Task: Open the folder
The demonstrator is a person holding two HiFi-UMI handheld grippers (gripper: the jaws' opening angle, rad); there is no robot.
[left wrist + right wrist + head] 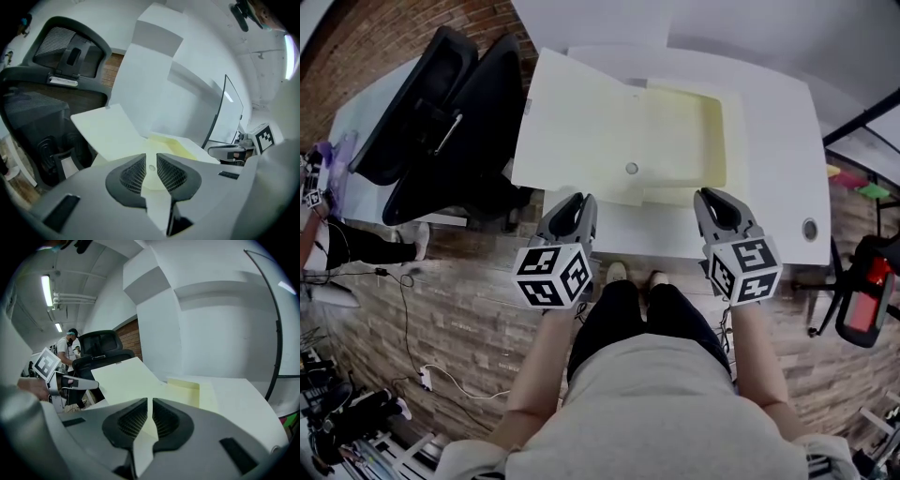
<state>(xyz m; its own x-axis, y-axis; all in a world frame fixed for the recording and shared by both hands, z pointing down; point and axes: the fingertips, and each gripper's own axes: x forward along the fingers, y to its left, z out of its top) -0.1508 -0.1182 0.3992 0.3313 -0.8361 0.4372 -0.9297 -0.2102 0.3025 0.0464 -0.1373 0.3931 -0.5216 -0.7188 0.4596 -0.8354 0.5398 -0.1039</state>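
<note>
A pale yellow folder (609, 131) lies opened out on the white table (778, 141). Its big cover flap reaches left past the table's edge, and a small front flap bears a round snap (631, 169). My left gripper (578, 200) hangs just off the near table edge, in front of that front flap. Its jaws stand a little apart with nothing between them, and the snap (151, 167) shows through the gap. My right gripper (710, 195) hovers over the near table edge, right of the folder, jaws together and empty. In both gripper views the folder (117, 136) (136, 380) lies ahead of the left gripper (151, 161) and the right gripper (150, 404).
A black office chair (441, 122) stands tight against the table's left side, under the folder's cover flap. A round cable hole (809, 228) sits near the table's front right corner. A black and red chair (872, 291) is at the far right. A person (70, 345) stands behind the black chair.
</note>
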